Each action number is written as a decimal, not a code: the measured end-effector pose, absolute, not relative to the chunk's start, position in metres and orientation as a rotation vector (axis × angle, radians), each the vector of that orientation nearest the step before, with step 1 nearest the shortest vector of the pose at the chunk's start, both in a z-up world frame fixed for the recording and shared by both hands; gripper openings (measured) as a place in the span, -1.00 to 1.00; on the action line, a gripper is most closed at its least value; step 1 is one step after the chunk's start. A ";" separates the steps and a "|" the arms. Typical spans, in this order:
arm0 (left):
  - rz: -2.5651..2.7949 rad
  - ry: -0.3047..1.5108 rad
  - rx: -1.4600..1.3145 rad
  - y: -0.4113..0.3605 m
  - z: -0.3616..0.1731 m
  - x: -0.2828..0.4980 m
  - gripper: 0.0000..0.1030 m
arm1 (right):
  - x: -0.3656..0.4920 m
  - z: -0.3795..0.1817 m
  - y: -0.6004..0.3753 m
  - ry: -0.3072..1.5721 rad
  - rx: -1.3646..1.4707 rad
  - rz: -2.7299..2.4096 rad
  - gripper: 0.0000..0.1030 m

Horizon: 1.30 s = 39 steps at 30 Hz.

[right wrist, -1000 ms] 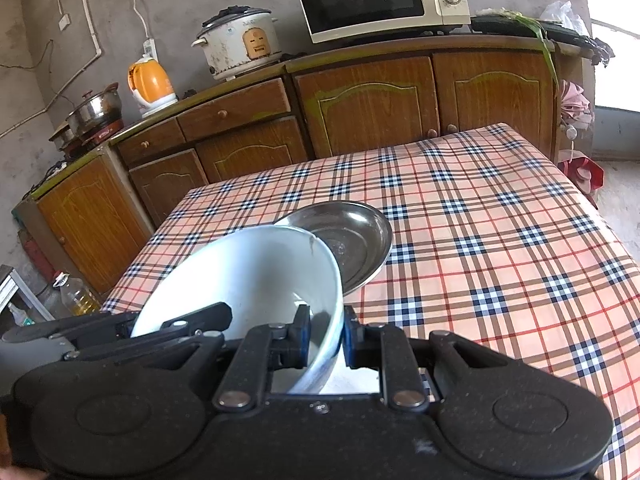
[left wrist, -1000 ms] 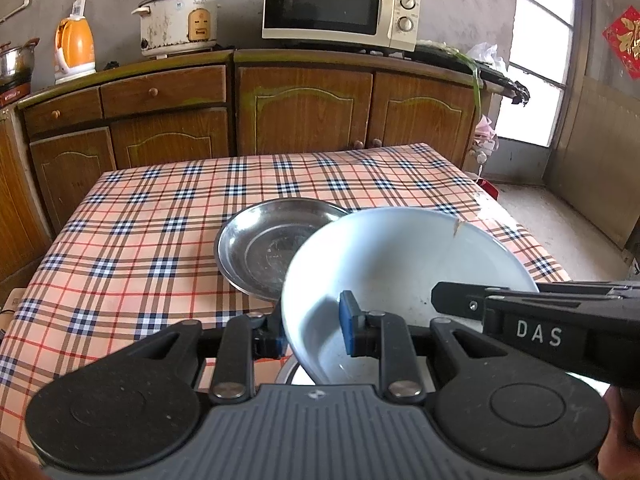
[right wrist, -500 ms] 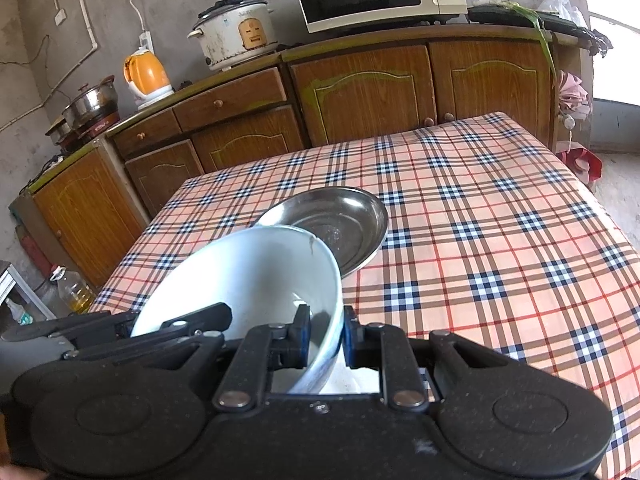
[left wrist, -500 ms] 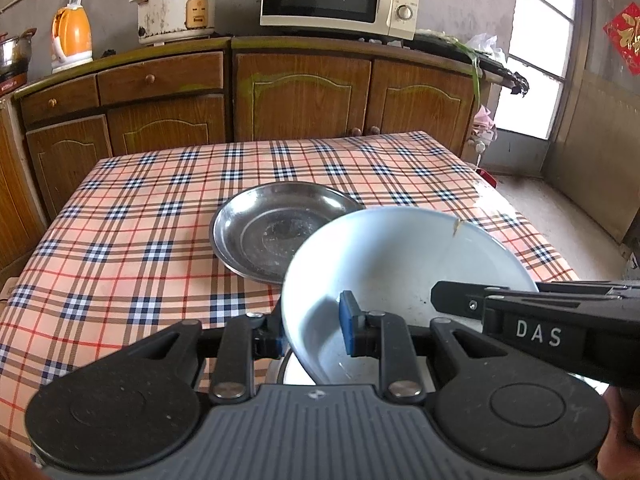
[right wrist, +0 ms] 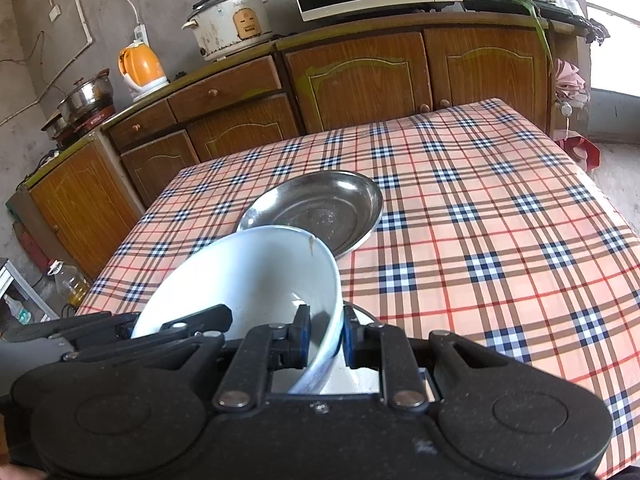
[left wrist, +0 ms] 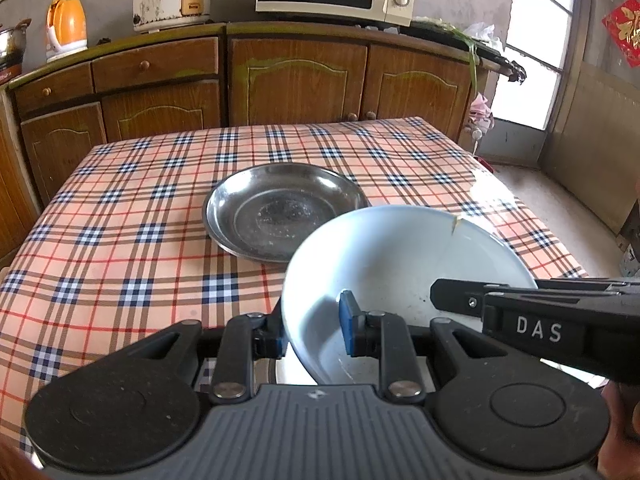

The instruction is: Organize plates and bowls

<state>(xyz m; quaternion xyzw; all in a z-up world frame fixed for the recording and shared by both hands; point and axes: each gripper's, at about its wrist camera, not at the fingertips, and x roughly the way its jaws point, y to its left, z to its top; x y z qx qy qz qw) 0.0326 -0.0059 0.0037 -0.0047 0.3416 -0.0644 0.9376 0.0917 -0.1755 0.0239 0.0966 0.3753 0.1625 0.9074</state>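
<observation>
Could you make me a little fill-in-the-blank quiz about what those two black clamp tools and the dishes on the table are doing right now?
1. Both the left gripper and the right gripper are clamped on the rim of the white ____.
2. Beyond the white bowl, a shiny ____ plate lies on the table.
3. The tablecloth has a ____ pattern.
4. The white bowl's rim shows a ____ at its far edge.

Missing words: bowl; metal; checked; chip
</observation>
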 end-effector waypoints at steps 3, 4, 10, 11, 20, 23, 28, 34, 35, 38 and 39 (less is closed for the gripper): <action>-0.134 0.710 -0.006 -0.008 0.000 0.032 -0.52 | 0.091 0.019 -0.177 0.786 0.206 0.332 -0.58; -0.136 0.714 -0.006 -0.008 -0.002 0.032 -0.52 | 0.091 0.017 -0.178 0.789 0.208 0.331 -0.58; -0.141 0.735 -0.004 -0.010 -0.008 0.033 -0.52 | 0.092 0.009 -0.180 0.809 0.214 0.328 -0.58; -0.141 0.739 -0.003 -0.010 -0.010 0.033 -0.52 | 0.092 0.008 -0.180 0.812 0.214 0.328 -0.58; -0.143 0.771 0.015 -0.013 -0.021 0.038 -0.52 | 0.096 -0.005 -0.182 0.844 0.222 0.326 -0.58; -0.141 0.779 0.021 -0.013 -0.024 0.038 -0.52 | 0.097 -0.010 -0.182 0.853 0.223 0.328 -0.58; -0.142 0.797 0.030 -0.013 -0.029 0.041 -0.52 | 0.099 -0.018 -0.181 0.866 0.225 0.330 -0.58; -0.141 0.812 0.041 -0.013 -0.034 0.044 -0.52 | 0.102 -0.025 -0.179 0.882 0.224 0.329 -0.56; -0.141 0.812 0.044 -0.014 -0.035 0.044 -0.52 | 0.102 -0.025 -0.179 0.882 0.223 0.328 -0.56; -0.145 0.818 0.048 -0.015 -0.036 0.045 -0.52 | 0.103 -0.027 -0.179 0.887 0.218 0.323 -0.55; -0.146 0.820 0.049 -0.015 -0.037 0.045 -0.52 | 0.104 -0.028 -0.179 0.889 0.216 0.323 -0.55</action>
